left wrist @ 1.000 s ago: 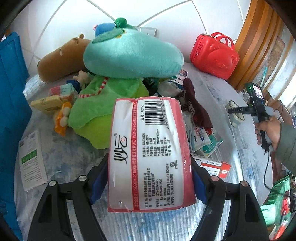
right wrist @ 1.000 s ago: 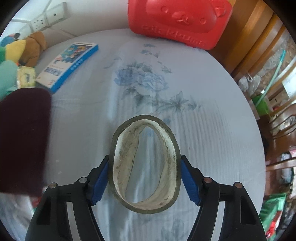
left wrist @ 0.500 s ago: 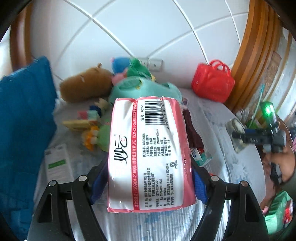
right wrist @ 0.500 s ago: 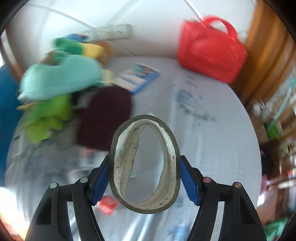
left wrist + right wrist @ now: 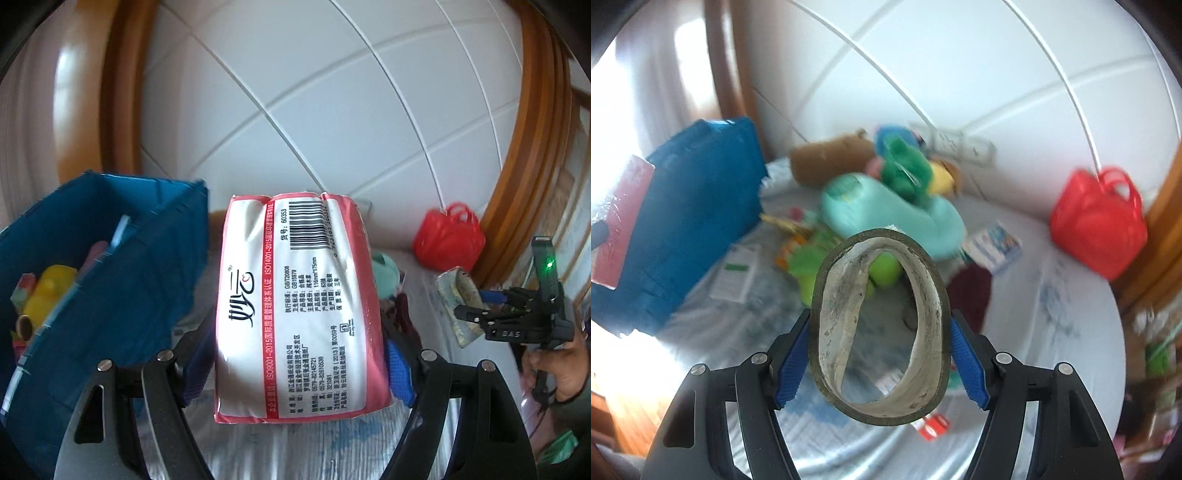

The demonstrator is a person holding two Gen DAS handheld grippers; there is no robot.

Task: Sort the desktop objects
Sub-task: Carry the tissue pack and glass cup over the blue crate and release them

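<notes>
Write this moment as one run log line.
left gripper: jaws shut on tissue pack | right gripper: jaws shut on tape roll | blue bin: nearby

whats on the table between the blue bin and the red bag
In the right wrist view, a heap of plush toys lies between the blue bin and the red bag, with a small blue box nearer the bag.
</notes>
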